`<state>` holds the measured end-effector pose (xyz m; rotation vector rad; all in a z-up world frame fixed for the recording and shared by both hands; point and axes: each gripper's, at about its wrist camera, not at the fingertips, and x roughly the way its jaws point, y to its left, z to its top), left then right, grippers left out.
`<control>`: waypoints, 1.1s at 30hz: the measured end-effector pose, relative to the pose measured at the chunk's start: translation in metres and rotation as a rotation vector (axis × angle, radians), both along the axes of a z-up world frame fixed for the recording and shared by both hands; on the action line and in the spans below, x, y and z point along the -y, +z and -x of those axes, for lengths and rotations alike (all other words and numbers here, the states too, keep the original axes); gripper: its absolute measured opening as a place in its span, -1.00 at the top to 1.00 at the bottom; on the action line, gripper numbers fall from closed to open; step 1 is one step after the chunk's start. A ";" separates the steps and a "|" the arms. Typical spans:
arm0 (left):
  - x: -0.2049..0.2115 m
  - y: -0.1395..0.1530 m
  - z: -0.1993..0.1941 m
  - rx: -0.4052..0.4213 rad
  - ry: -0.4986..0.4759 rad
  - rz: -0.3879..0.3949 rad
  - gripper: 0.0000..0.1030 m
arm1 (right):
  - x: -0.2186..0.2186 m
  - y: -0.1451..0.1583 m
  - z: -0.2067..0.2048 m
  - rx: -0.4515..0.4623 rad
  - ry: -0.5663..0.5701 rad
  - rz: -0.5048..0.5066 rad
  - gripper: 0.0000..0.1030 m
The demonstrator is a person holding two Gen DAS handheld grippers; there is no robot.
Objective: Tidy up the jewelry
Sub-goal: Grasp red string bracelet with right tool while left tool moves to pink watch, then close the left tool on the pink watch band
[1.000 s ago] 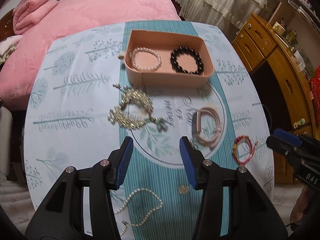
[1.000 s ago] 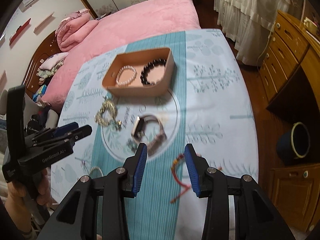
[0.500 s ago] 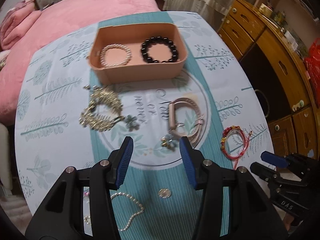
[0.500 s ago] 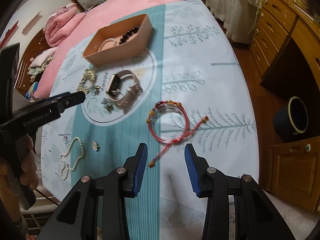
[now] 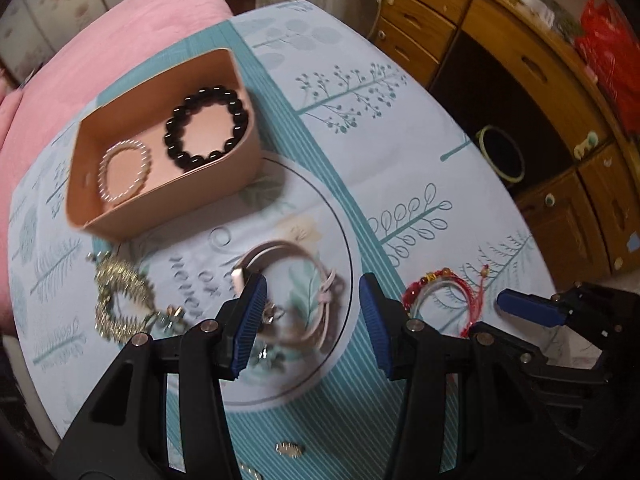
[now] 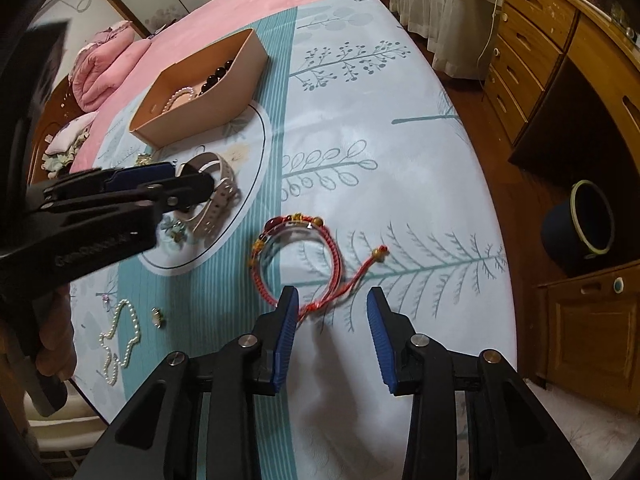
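A tan box holds a black bead bracelet and a pearl bracelet. A pink watch lies on the tablecloth's round print. My left gripper hovers open just above it, with the band showing between the fingers. A red cord bracelet lies right of the watch. My right gripper is open over its knotted tail and its jaws are closing; the pads do not press on the cord. The right wrist view also shows the left gripper over the watch.
A gold ornament, a pearl necklace and a small earring lie on the left of the cloth. The table's edge curves close on the right. Beyond it are wooden drawers and a dark bucket.
My left gripper moved right and down over the watch and rolled. My right gripper sank towards the red bracelet's tail and its jaws narrowed.
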<state>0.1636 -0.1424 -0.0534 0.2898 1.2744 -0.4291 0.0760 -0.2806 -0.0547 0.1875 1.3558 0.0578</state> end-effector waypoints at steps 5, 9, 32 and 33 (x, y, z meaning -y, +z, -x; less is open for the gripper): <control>0.008 -0.015 -0.007 -0.027 -0.016 -0.019 0.12 | -0.011 -0.006 -0.016 0.029 0.059 0.061 0.41; 0.008 -0.023 -0.011 -0.046 -0.012 -0.019 0.12 | -0.017 -0.014 -0.025 0.033 0.099 0.092 0.49; 0.010 -0.034 -0.011 -0.077 -0.012 -0.020 0.86 | -0.020 -0.013 -0.005 0.067 0.138 0.161 0.89; 0.009 -0.033 -0.011 -0.075 -0.007 -0.018 0.86 | -0.018 -0.013 -0.004 0.066 0.134 0.155 0.89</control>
